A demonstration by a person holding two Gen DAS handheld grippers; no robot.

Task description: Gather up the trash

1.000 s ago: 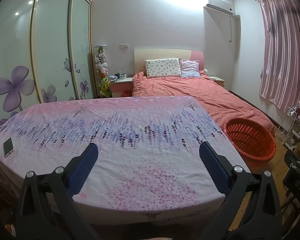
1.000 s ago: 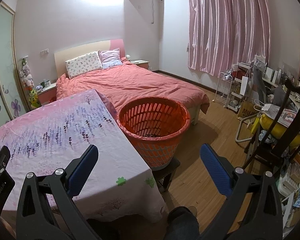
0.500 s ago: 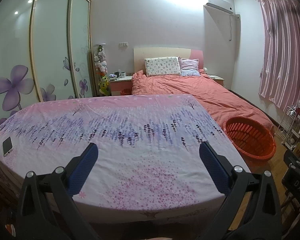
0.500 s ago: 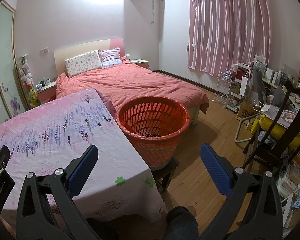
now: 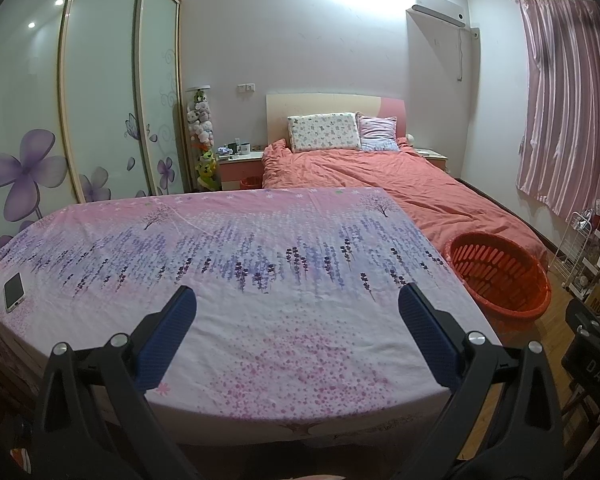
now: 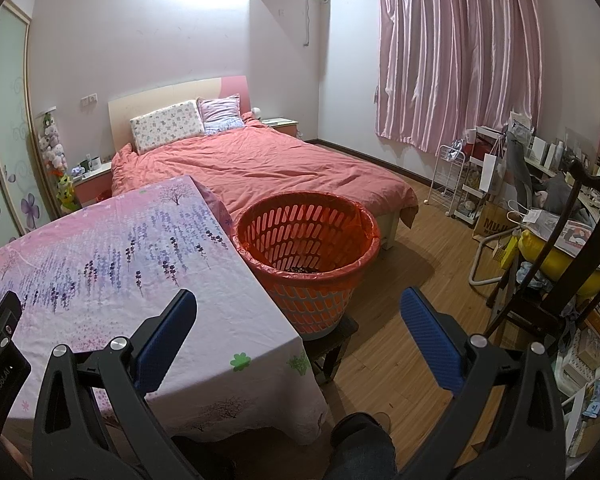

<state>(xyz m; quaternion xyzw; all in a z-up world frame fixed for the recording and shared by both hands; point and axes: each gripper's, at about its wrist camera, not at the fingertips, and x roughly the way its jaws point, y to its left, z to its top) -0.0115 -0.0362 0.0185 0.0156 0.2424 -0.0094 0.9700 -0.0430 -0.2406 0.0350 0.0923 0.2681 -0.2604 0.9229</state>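
left wrist faces table [image 5: 260,280], right wrist basket [image 6: 308,248], both share bed [image 5: 380,172]

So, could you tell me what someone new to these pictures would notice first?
Probably the orange basket, lined with a bag and standing on a low dark stool at the right edge of the table, which a pink and lavender floral cloth covers. Behind them lies the bed with its coral duvet. Both the left gripper and the right gripper hang open and empty in the foreground.

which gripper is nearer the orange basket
Right. The right gripper hangs just in front of the orange basket; the left gripper is over the flowered table, basket off to its right.
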